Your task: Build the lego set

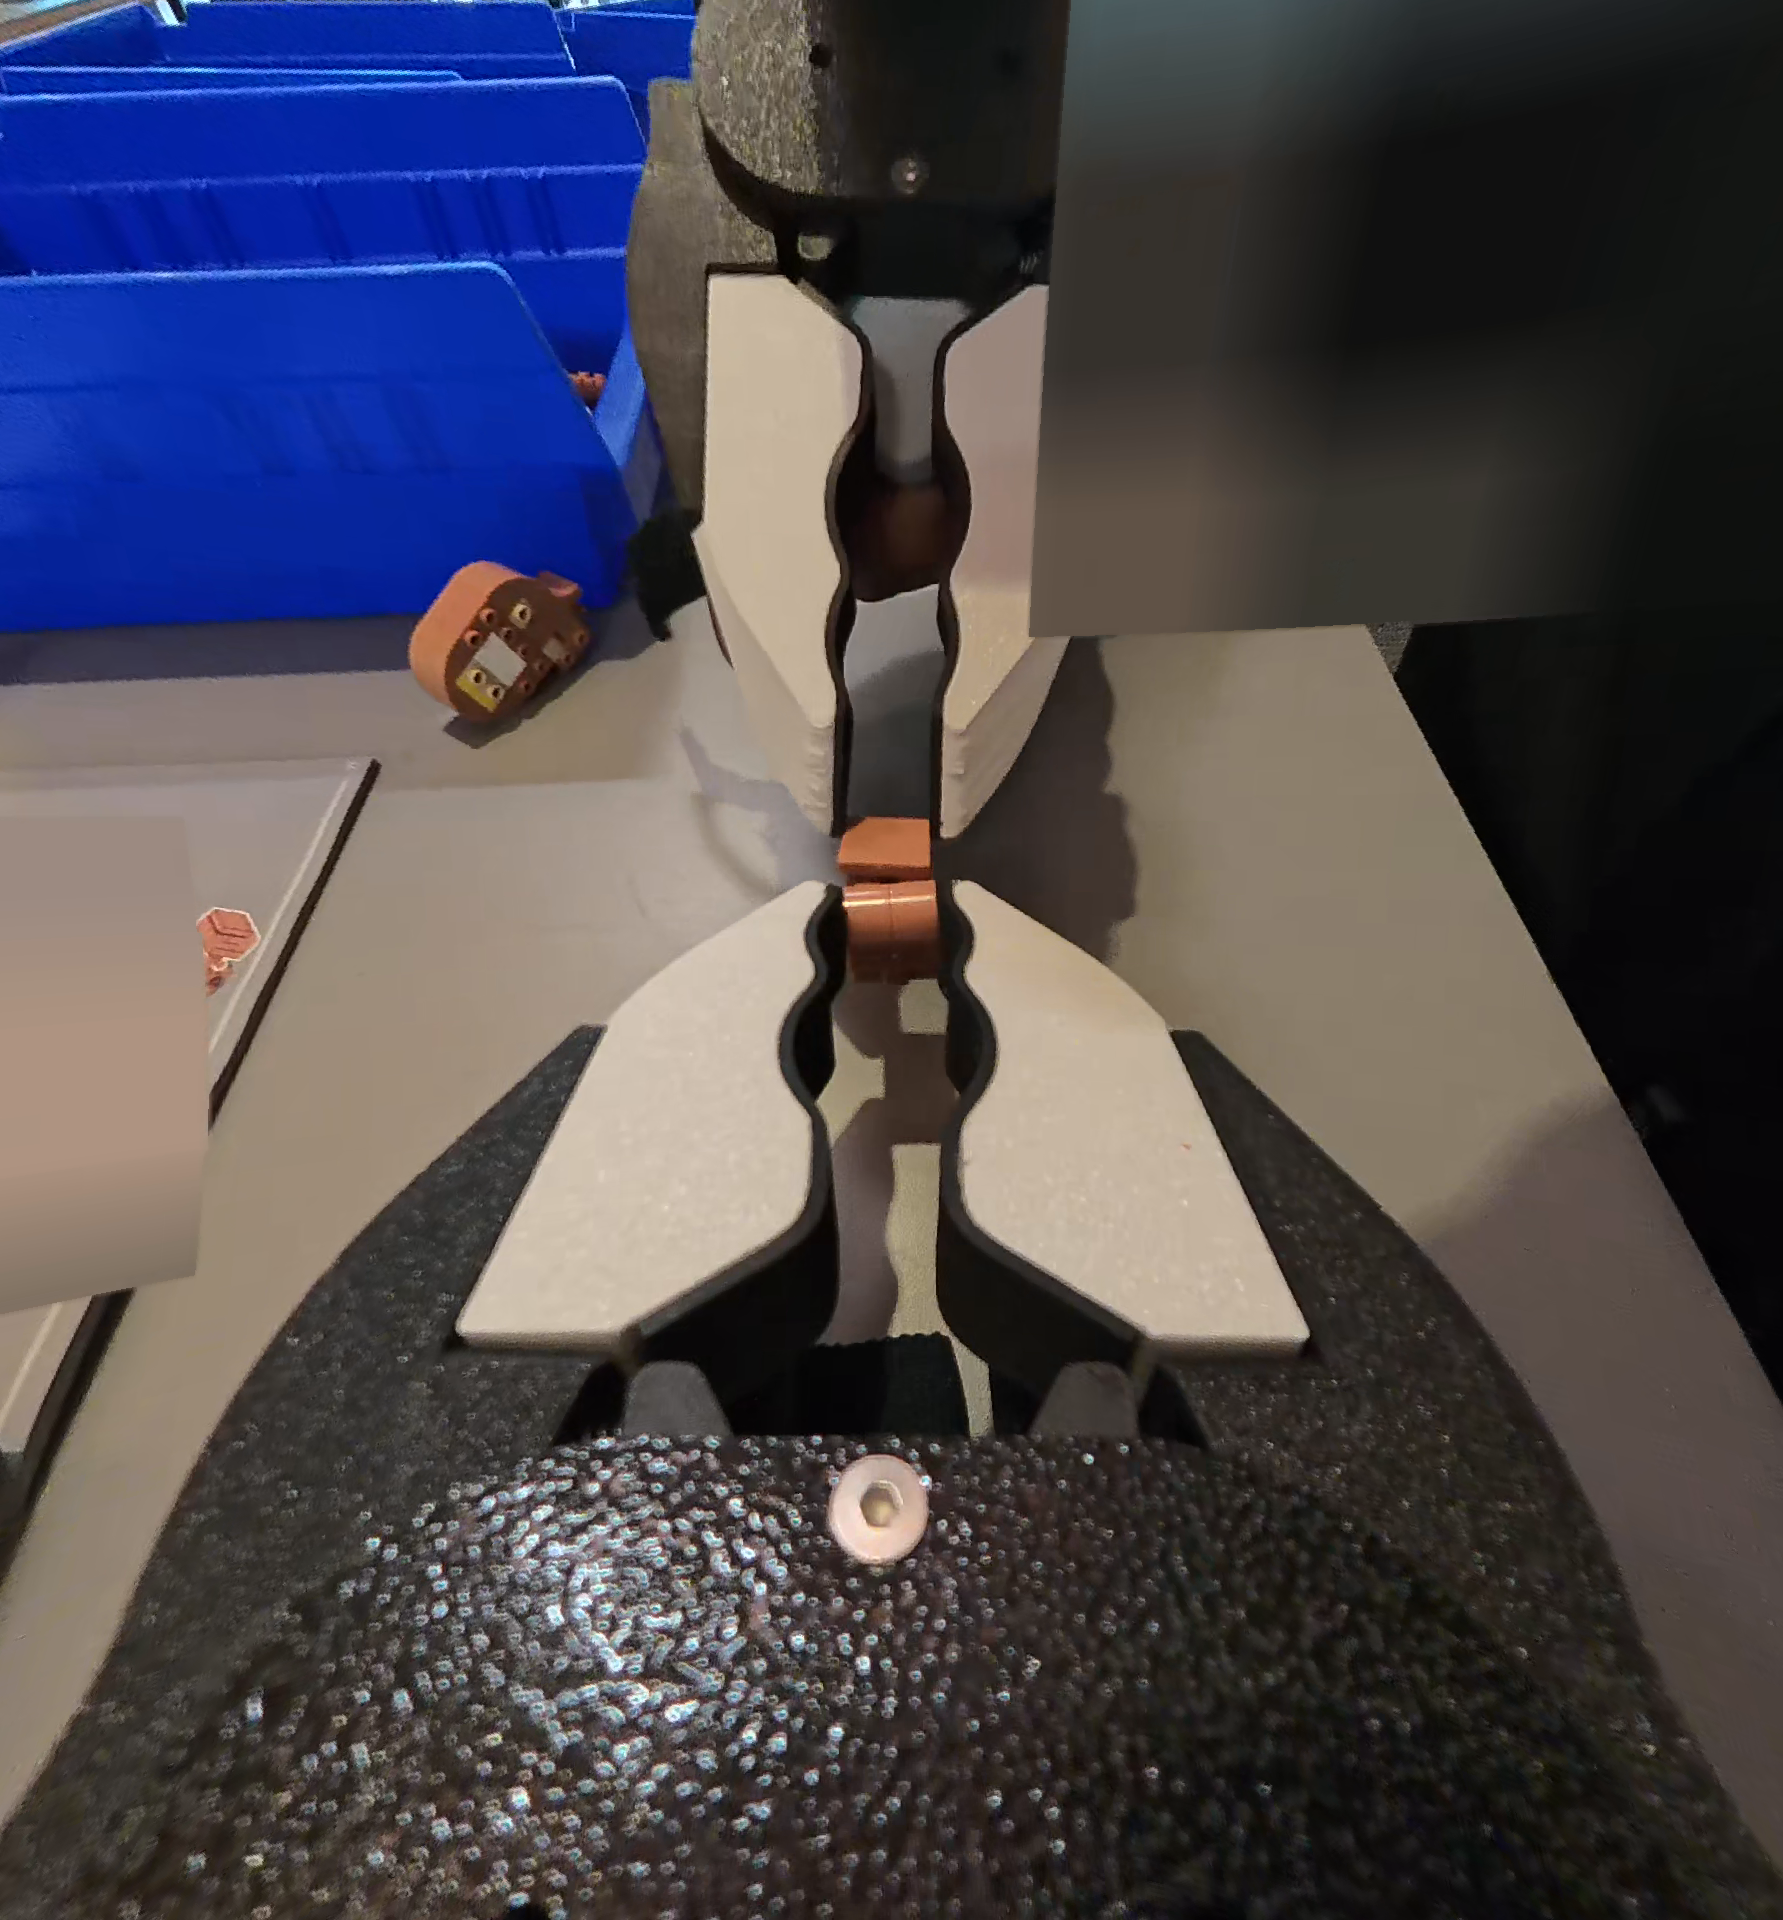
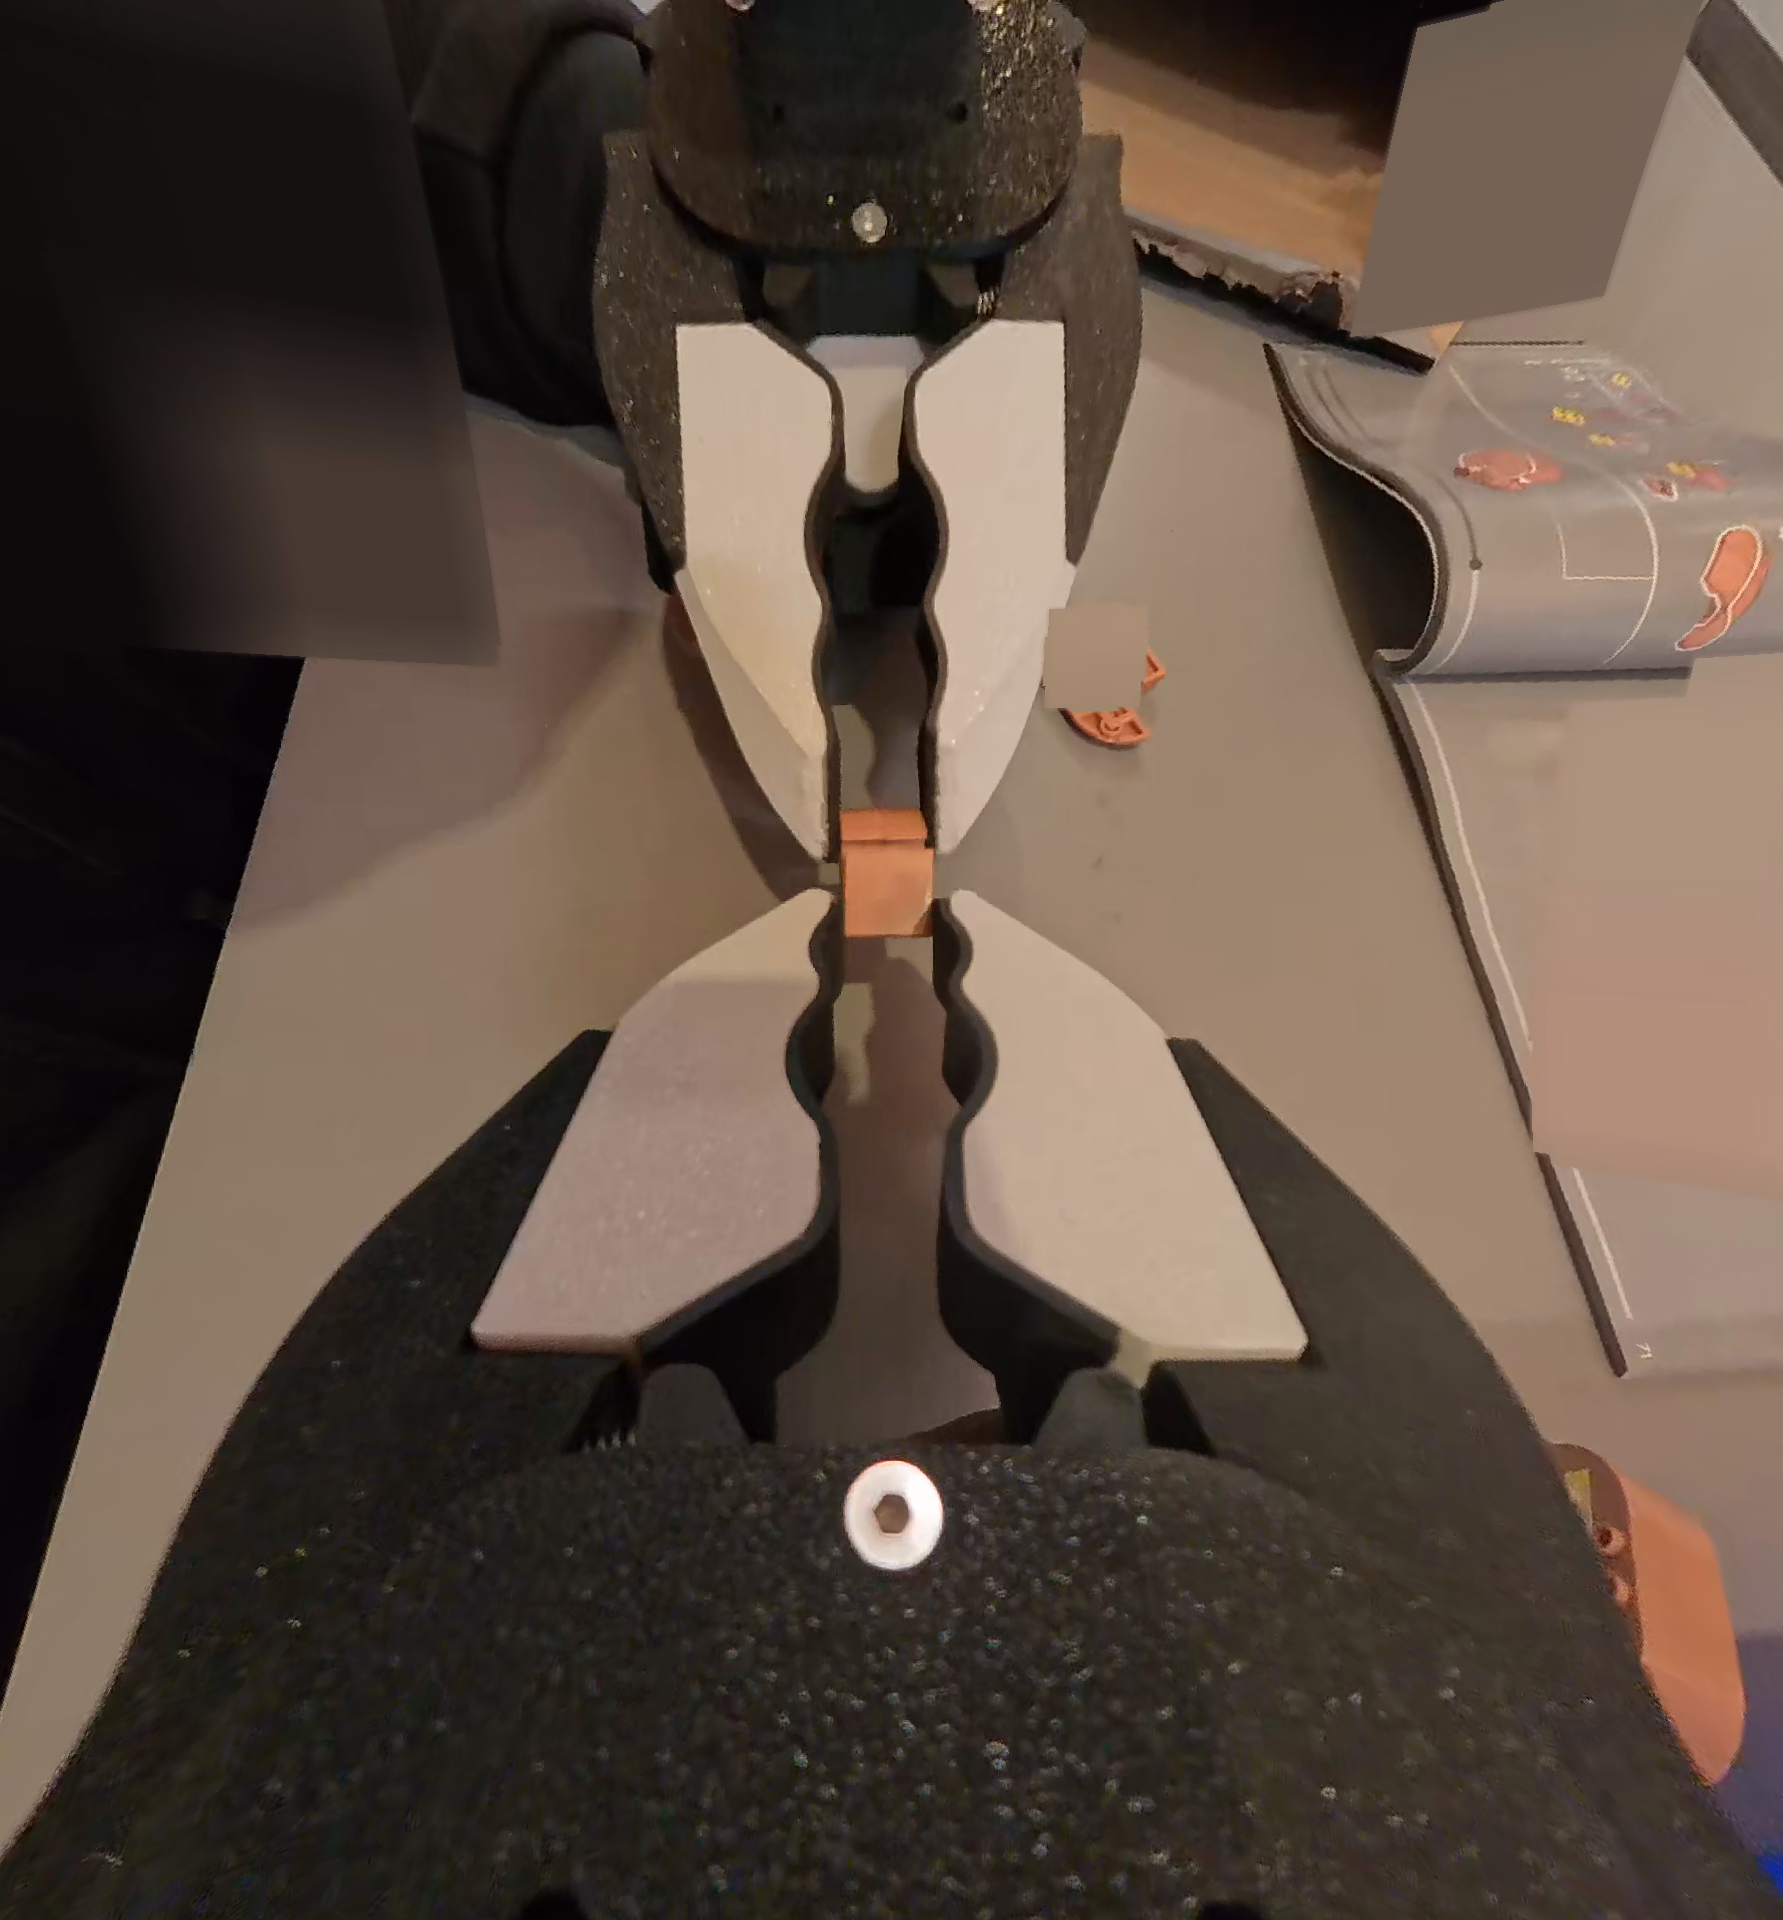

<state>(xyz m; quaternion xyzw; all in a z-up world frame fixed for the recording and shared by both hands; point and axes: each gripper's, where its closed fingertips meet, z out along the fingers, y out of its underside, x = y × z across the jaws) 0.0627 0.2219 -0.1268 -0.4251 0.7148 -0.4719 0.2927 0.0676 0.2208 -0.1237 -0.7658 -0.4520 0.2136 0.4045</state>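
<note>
Gripping copper-coloured pieces tip to tip above the grey worktop (image 1: 1230, 935).
Left gripper (image 1: 892, 940) fingers clamp a smooth cylinder (image 1: 889, 928), axis crosswise; right gripper (image 2: 887, 902) fingers clamp a square block (image 2: 887, 888).

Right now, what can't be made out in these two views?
- Join between copper round piece and copper block: hidden by tool tips.
- Blue bins' contents: walls hide them.
- Orange part, right wrist view: cut off by tool body.
- Mat drawings: too small.
</note>
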